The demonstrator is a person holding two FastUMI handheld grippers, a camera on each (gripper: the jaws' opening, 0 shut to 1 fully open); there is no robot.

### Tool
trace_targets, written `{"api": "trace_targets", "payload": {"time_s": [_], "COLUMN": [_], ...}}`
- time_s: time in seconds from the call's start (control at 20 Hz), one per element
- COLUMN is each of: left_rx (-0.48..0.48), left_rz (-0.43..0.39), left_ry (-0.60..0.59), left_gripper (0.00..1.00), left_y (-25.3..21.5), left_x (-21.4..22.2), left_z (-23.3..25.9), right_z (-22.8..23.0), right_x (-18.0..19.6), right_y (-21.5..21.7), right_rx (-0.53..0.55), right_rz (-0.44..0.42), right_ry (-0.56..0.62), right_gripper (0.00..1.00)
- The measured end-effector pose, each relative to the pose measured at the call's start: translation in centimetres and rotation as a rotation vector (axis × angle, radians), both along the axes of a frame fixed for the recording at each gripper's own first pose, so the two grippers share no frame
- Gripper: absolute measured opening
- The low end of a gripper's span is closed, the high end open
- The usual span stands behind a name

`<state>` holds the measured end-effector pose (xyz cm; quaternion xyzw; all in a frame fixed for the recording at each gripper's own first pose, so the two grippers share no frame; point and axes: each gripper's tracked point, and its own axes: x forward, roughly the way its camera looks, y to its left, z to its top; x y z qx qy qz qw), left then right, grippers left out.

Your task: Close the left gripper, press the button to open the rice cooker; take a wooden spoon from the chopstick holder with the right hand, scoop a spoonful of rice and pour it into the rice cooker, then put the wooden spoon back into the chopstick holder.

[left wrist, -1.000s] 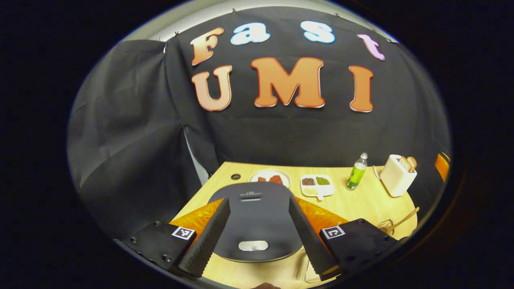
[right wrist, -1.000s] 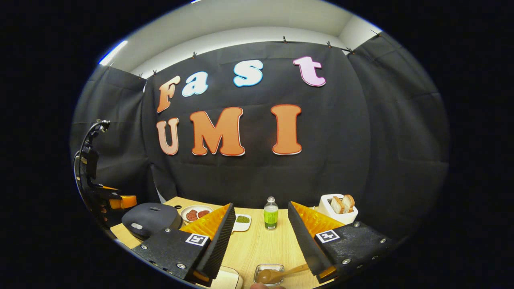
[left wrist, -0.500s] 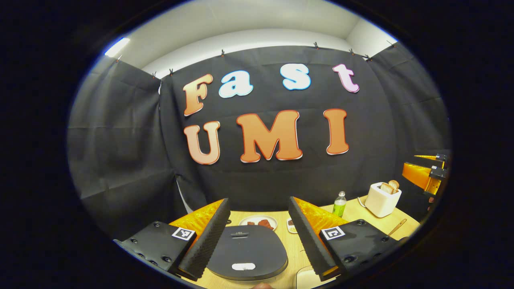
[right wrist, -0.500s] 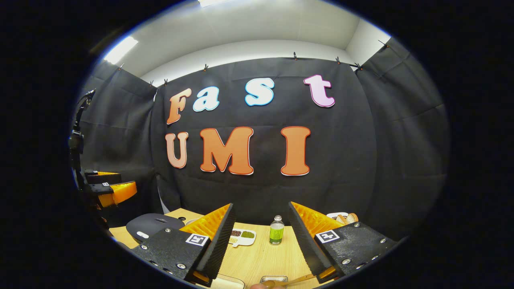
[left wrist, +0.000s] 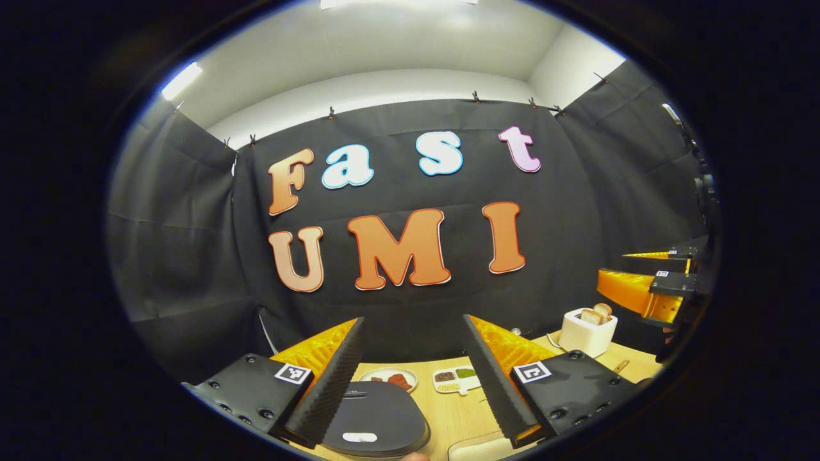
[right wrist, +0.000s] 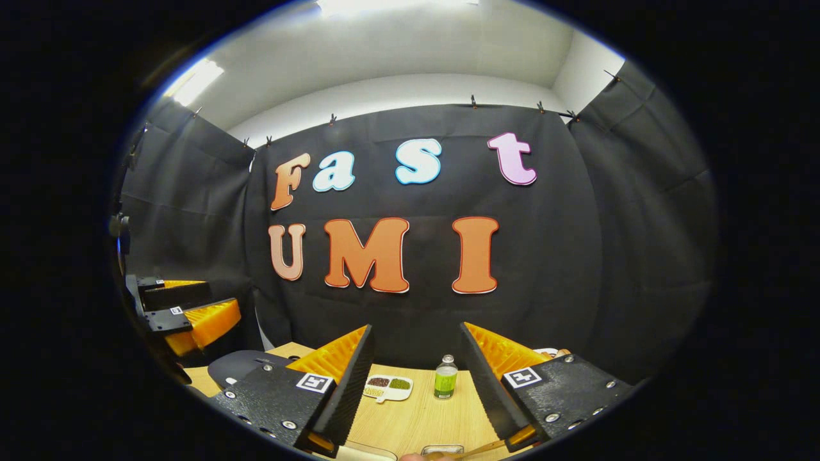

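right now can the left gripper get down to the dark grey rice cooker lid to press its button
Probably yes: the left gripper is open, raised above the closed dark grey rice cooker lid, with nothing between them. The jaws would need closing first.

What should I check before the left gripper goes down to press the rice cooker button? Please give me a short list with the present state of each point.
1. Left gripper closed for pressing: not ok, its fingers stand wide apart.
2. Rice cooker within view below the left gripper: ok, it sits on the table between the fingers.
3. Cooker lid shut: ok, the lid lies flat.
4. Button free to press: ok, nothing covers the pale oval on the lid.
5. Right gripper empty and ready for the spoon: ok, open, holding nothing.
6. Wooden spoon in its holder: cannot tell, too little shows at the bottom edge of the right gripper view.
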<state>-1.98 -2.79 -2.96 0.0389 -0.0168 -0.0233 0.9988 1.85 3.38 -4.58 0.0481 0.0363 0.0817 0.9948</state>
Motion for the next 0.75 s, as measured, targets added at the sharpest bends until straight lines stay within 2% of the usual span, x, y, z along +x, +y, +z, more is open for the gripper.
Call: {"api": "trace_targets", "payload": {"time_s": [0.25,0.5,0.7,0.75], "left_rx": [-0.002,0.017,-0.018,-0.027], "left_rz": [-0.031,-0.028,-0.019,-0.012], "left_ry": [0.019,0.032,0.067,0.066], "left_gripper": [1.00,1.00,1.00,0.96], "left_y": [-1.2,-1.1,-0.6,-0.3], "left_x": [-0.1,-0.2,-0.2,-0.3], "left_z": [-0.3,-0.7,-1.4,-1.3], "right_z": [-0.2,-0.6,-1.3,-1.3], "right_x": [-0.1,0.2,0.2,0.3], "right_y": [-0.2,-0.2,0.1,0.0], "right_rx": [0.006,0.003,0.013,0.014], "right_rz": [-0.004,-0.010,0.001,-0.002], "right_ry": [0.010,0.024,0.053,0.059], "right_gripper": [0.82,0.82,0.82,0.82]}}
